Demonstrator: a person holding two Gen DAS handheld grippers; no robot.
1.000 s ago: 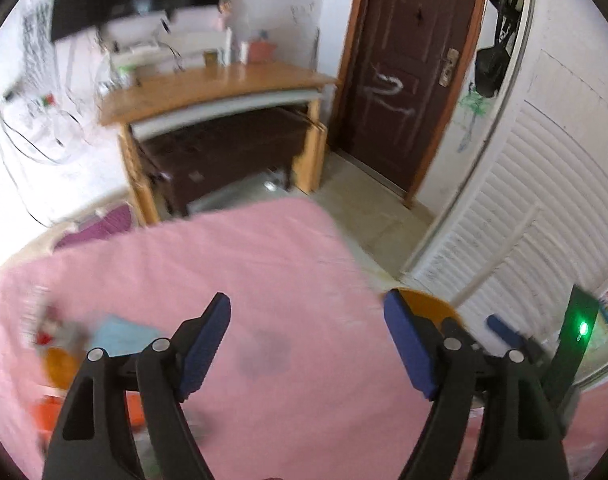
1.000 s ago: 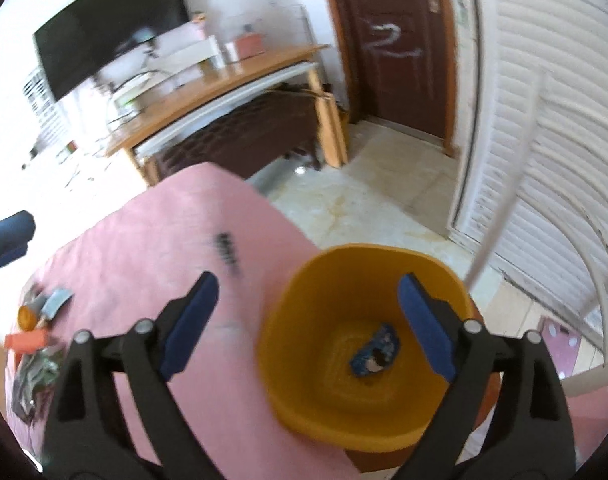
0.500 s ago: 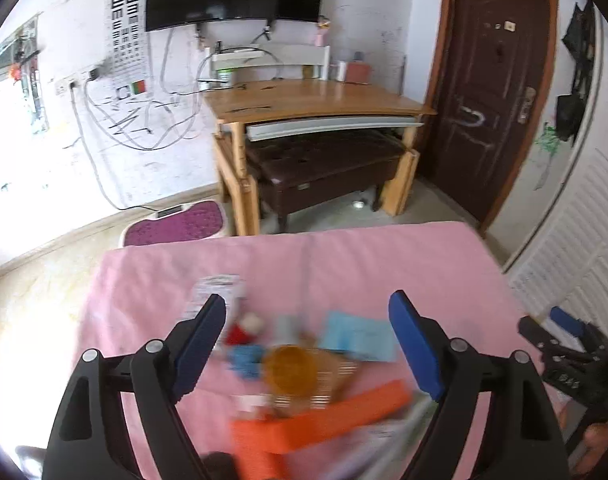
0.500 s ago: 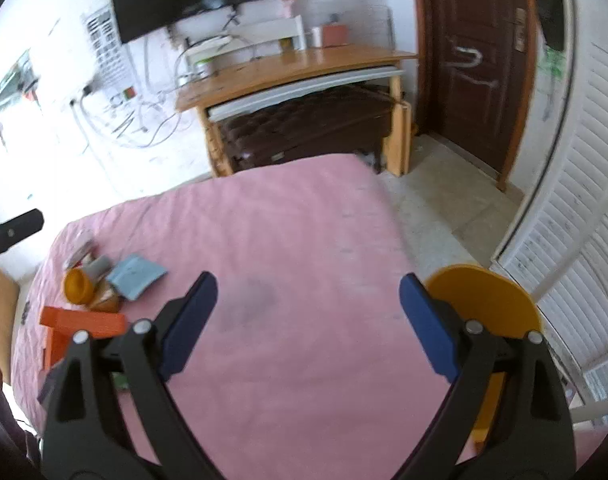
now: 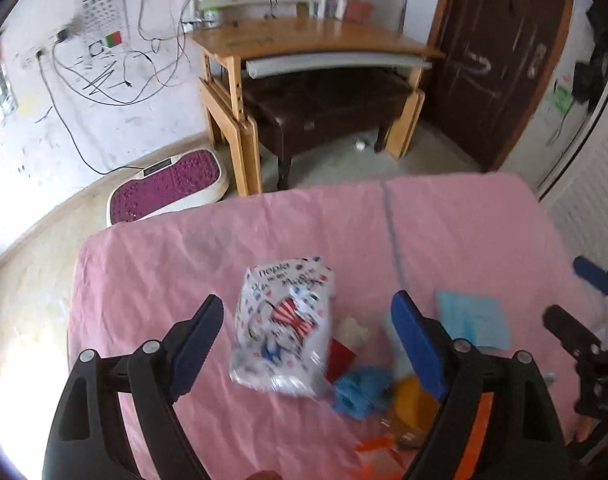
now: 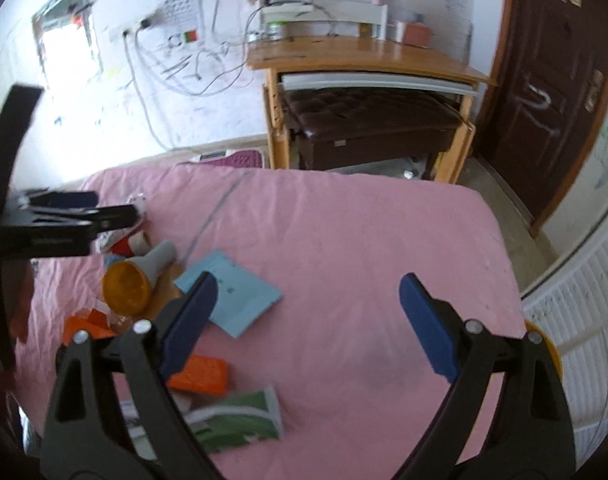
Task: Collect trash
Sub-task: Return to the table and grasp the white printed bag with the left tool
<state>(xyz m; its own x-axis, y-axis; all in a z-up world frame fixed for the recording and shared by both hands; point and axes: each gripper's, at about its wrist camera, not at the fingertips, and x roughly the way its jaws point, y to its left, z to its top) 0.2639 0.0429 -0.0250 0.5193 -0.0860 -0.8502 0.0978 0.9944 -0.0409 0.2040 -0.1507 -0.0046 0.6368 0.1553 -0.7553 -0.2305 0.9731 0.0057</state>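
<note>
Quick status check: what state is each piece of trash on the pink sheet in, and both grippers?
left gripper: open, empty, over the pile
right gripper: open, empty
printed white bag: lying flat, untouched
light blue paper: flat on the sheet
orange-capped grey container: tipped on its side
orange box: lying flat
green-and-white packet: lying flat, crumpled

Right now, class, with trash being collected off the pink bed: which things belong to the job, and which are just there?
Job: tissue pack, blue paper, orange box, green packet, yellow bin.

Just there: desk, door, foot massager.
</note>
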